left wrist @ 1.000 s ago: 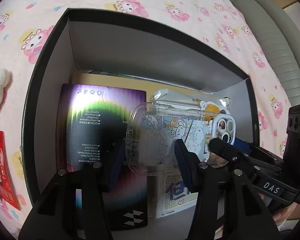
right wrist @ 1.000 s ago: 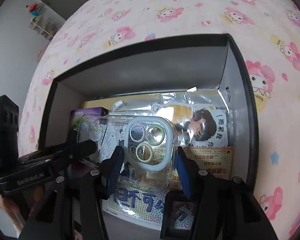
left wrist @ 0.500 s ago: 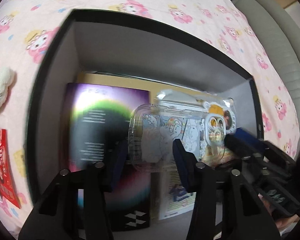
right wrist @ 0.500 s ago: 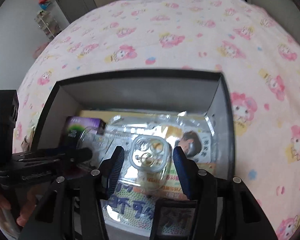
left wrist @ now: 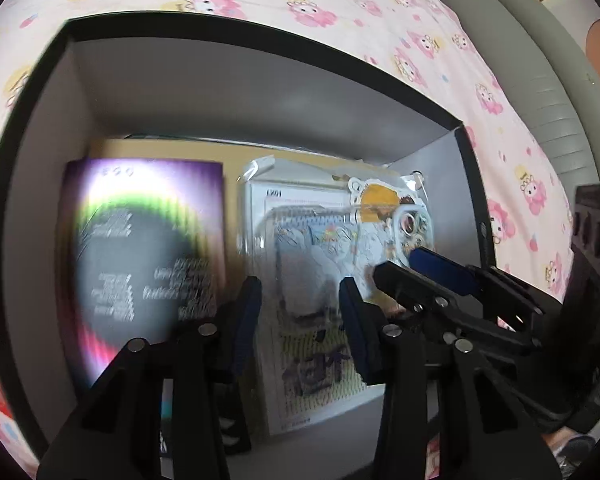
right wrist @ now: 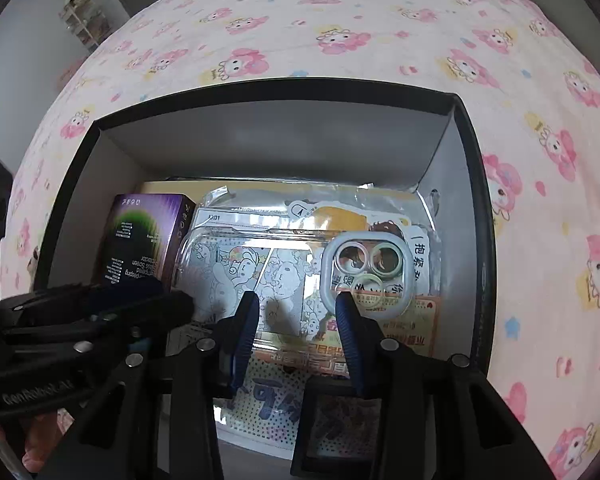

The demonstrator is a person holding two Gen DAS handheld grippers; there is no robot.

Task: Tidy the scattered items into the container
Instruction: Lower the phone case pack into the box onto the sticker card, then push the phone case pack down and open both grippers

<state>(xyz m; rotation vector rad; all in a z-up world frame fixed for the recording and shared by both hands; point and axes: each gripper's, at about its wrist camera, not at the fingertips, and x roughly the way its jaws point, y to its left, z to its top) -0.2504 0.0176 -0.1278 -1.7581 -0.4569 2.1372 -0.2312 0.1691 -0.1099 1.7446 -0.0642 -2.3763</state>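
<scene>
Tools in both our hands point steeply down into a black box (right wrist: 474, 216) with grey inner walls, which sits on a bed covered by a pink cartoon-print sheet (right wrist: 340, 20).

At far left inside the box we see a purple, iridescent carton (left wrist: 140, 248), lying flat against the left wall; in the right wrist view it reads as a small printed package (right wrist: 140, 240).

Next comes our left tool (left wrist: 300, 316), its blue-padded jaws closing over the box's contents with nothing pressed between them; only the printed cards on the floor of the box show through the gap.

To the right of it lies the clear phone case (right wrist: 284, 276), flat and face down on top of plastic-bagged stickers and cards (right wrist: 384, 208), its camera-ring corner (right wrist: 366, 272) toward the right wall. It lies free, touched by neither tool.

Our right tool (right wrist: 296, 316) hangs just above the case's near edge, jaws closing on empty air, the case below them rather than between them. In the left wrist view this tool (left wrist: 440, 276) reaches in from the right, tipped low over the case's camera end.

A grey padded bed edge (left wrist: 540, 80) runs along the far right.
</scene>
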